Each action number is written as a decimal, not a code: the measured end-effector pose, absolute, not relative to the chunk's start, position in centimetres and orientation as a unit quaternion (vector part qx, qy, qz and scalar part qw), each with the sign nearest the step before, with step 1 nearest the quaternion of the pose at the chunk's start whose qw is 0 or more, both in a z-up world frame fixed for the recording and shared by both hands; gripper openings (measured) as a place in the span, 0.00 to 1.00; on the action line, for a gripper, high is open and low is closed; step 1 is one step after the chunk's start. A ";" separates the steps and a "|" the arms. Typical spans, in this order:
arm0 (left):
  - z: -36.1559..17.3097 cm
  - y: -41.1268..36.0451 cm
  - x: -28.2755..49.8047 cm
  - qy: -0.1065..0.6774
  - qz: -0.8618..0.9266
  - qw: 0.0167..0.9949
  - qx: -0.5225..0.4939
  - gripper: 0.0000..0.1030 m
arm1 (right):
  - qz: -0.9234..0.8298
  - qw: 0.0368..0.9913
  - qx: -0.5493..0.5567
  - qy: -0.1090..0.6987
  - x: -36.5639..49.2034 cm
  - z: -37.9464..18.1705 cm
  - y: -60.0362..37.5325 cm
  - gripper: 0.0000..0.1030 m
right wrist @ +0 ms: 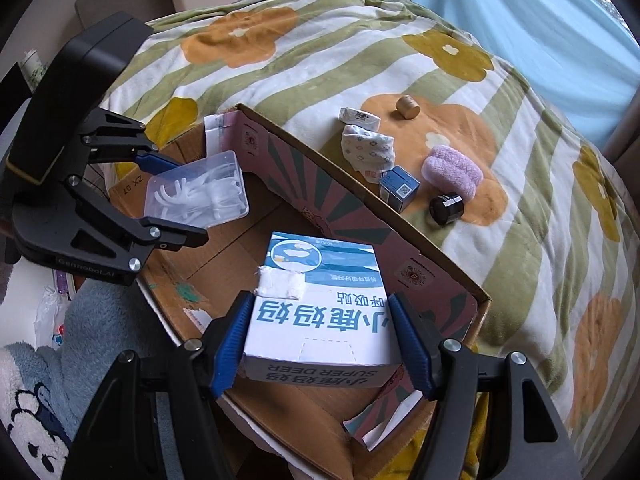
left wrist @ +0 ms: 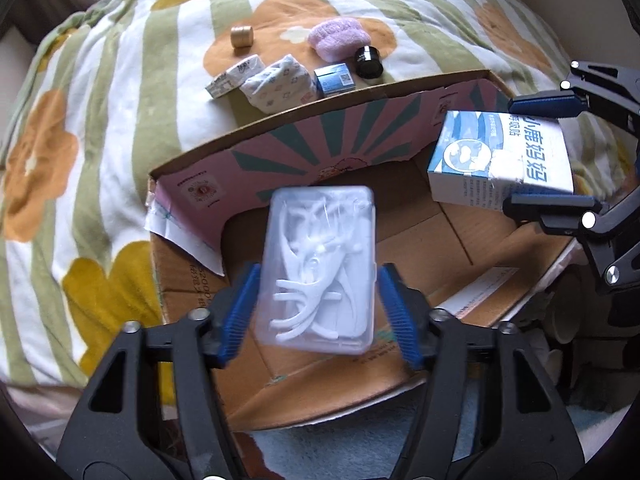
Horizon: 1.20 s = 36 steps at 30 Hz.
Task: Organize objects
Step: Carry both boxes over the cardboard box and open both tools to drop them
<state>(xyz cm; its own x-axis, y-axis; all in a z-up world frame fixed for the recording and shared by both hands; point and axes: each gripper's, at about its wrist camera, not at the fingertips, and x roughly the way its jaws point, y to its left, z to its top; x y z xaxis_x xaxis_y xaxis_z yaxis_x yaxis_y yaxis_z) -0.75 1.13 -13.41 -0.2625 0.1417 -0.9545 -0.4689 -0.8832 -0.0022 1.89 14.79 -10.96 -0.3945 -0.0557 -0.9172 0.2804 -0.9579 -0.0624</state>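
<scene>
My left gripper (left wrist: pixel 318 312) is shut on a clear plastic case of white floss picks (left wrist: pixel 320 268) and holds it over the open cardboard box (left wrist: pixel 472 240). The case also shows in the right wrist view (right wrist: pixel 198 190). My right gripper (right wrist: pixel 320 344) is shut on a blue-and-white carton with Chinese print (right wrist: pixel 316 304), also above the box (right wrist: pixel 224 264); the carton shows in the left wrist view (left wrist: pixel 500 156).
On the flowered blanket (left wrist: pixel 100 140) beyond the box lie a gold cylinder (left wrist: pixel 242 36), a white packet (left wrist: pixel 232 76), a patterned cloth bundle (left wrist: pixel 280 82), a small blue box (left wrist: pixel 334 80), a purple fuzzy roll (left wrist: pixel 338 38) and a black jar (left wrist: pixel 368 62).
</scene>
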 end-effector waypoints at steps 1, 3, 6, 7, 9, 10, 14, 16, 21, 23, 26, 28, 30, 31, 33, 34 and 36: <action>-13.3 1.2 -0.7 0.148 0.785 0.189 -0.571 0.99 | -0.828 0.099 0.542 0.101 1.8 -11.1 14.9 0.62; -13.0 1.0 -0.6 0.145 0.792 0.192 -0.561 1.00 | -0.826 0.100 0.546 0.099 1.6 -11.4 15.0 0.63; -12.9 0.6 -0.8 0.138 0.789 0.197 -0.565 1.00 | -0.827 0.098 0.544 0.101 1.6 -11.5 15.3 0.80; -12.8 0.4 -0.8 0.137 0.789 0.196 -0.566 1.00 | -0.828 0.101 0.542 0.100 1.7 -11.5 15.4 0.86; -12.7 0.0 -0.6 0.135 0.791 0.195 -0.564 1.00 | -0.831 0.100 0.538 0.098 1.9 -11.5 15.7 0.94; -12.6 -0.2 -0.5 0.134 0.792 0.195 -0.563 1.00 | -0.832 0.100 0.538 0.095 2.0 -11.5 15.9 0.96; -12.6 -0.9 -0.1 0.122 0.794 0.200 -0.561 1.00 | -0.836 0.100 0.532 0.086 2.4 -11.0 16.4 0.96; -12.4 -1.1 0.0 0.120 0.796 0.201 -0.558 1.00 | -0.838 0.101 0.529 0.092 2.7 -10.7 16.2 0.96; -11.9 -1.4 0.0 0.109 0.800 0.204 -0.554 1.00 | -0.836 0.105 0.530 0.096 3.0 -10.1 15.8 0.96; -11.7 -1.4 -0.1 0.106 0.801 0.206 -0.552 1.00 | -0.836 0.107 0.530 0.091 3.1 -9.9 15.7 0.96; -11.5 -1.4 -0.1 0.107 0.802 0.207 -0.551 1.00 | -0.837 0.109 0.529 0.090 3.3 -9.8 15.4 0.96; -11.3 -1.3 -0.1 0.111 0.803 0.204 -0.549 1.00 | -0.835 0.109 0.531 0.091 3.4 -9.9 15.2 0.96; -11.3 -1.2 -0.1 0.113 0.804 0.201 -0.548 1.00 | -0.838 0.107 0.527 0.093 3.6 -9.9 15.1 0.96; -11.2 -1.2 -0.1 0.114 0.805 0.201 -0.547 1.00 | -0.838 0.108 0.526 0.093 3.6 -9.9 15.0 0.96; -11.1 -1.1 -0.1 0.115 0.805 0.202 -0.546 1.00 | -0.841 0.107 0.523 0.090 3.7 -9.8 15.0 0.96; -11.1 -1.1 -0.2 0.114 0.804 0.203 -0.547 1.00 | -0.841 0.108 0.522 0.088 3.7 -9.8 15.1 0.96; -11.1 -1.2 -0.4 0.109 0.802 0.207 -0.549 1.00 | -0.841 0.109 0.524 0.082 3.5 -9.8 15.3 0.96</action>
